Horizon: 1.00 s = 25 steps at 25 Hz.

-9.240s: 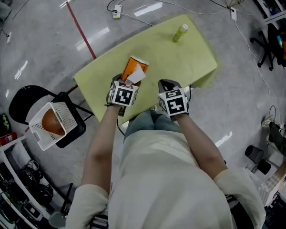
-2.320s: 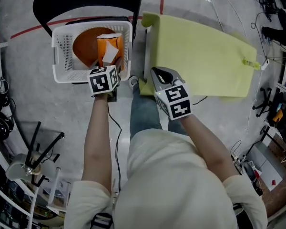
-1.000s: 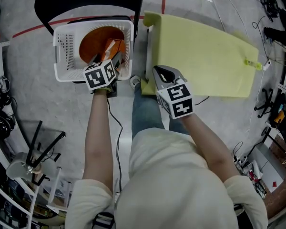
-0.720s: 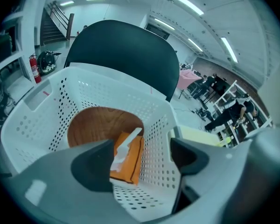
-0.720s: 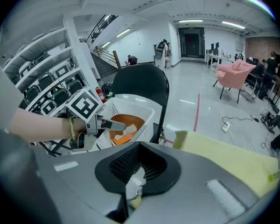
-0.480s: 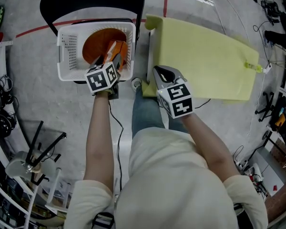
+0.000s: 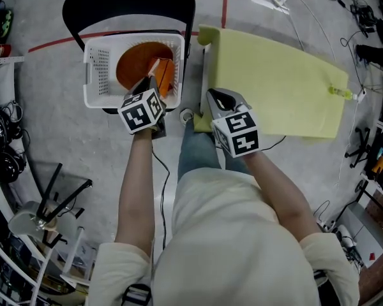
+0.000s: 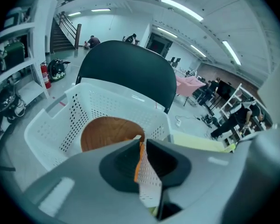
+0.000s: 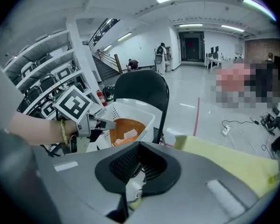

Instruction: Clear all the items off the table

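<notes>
Orange card shows through the narrow slit of our left hand-held gripper [image 8: 142,148]. Its jaws have just been closing and now stand almost together with nothing between them. What we see through the slit is the orange carton [image 7: 166,75], which lies below in the white basket [image 7: 99,62] and leans against a round wooden plate [image 7: 133,69]. The left hand-held gripper hangs over the near rim of that basket, apart from the carton. The basket sits on a black chair [image 7: 127,5] just beside the table's left end.

Our right hand-held gripper [image 9: 139,164] is closed and empty, held at the near edge of the table [image 7: 274,75].

We judge the task well on its way. The carton and the plate are off the table and in the basket, so that part looks done. The yellow-green table top is bare except for one thing, a small green bottle [image 7: 340,92] lying at the far right end, well apart from both hands. That bottle seems to be all that is left. To finish, we would have to reach across, grip it, and carry it to the basket.
</notes>
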{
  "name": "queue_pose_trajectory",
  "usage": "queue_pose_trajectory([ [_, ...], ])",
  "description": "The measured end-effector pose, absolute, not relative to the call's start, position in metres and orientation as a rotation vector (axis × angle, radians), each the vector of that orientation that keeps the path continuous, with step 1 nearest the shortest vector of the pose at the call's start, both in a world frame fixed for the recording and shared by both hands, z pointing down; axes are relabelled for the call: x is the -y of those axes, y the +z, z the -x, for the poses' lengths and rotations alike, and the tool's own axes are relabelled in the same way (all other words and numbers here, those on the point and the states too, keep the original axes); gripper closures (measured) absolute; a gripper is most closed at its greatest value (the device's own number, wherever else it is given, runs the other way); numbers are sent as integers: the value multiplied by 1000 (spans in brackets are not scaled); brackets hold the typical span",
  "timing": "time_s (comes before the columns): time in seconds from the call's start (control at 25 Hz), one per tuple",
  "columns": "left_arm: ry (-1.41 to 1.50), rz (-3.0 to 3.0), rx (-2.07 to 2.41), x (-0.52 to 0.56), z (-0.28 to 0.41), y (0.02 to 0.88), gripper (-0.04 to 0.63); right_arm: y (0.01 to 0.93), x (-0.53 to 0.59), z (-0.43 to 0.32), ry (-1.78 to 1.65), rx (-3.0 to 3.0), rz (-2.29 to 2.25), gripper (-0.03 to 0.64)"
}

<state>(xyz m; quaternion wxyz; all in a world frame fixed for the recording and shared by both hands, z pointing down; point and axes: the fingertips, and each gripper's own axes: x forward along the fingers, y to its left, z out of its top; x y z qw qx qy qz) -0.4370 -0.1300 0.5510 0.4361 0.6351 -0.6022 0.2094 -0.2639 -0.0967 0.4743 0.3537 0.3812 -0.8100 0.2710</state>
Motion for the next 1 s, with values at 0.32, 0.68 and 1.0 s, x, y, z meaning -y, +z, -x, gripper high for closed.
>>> queue_pose_trajectory([
  [0.32,478,-1611,1508,118,429,524,584,463,92,259,688,2112,-1024,617],
  [0.68,488,-1636,1495,101,414,511,586,454,79,243,673,2124,-1044,617],
  [1.0,484,-1655,1521,90,409,495,586,447,68,234,662,2137,-1057,618],
])
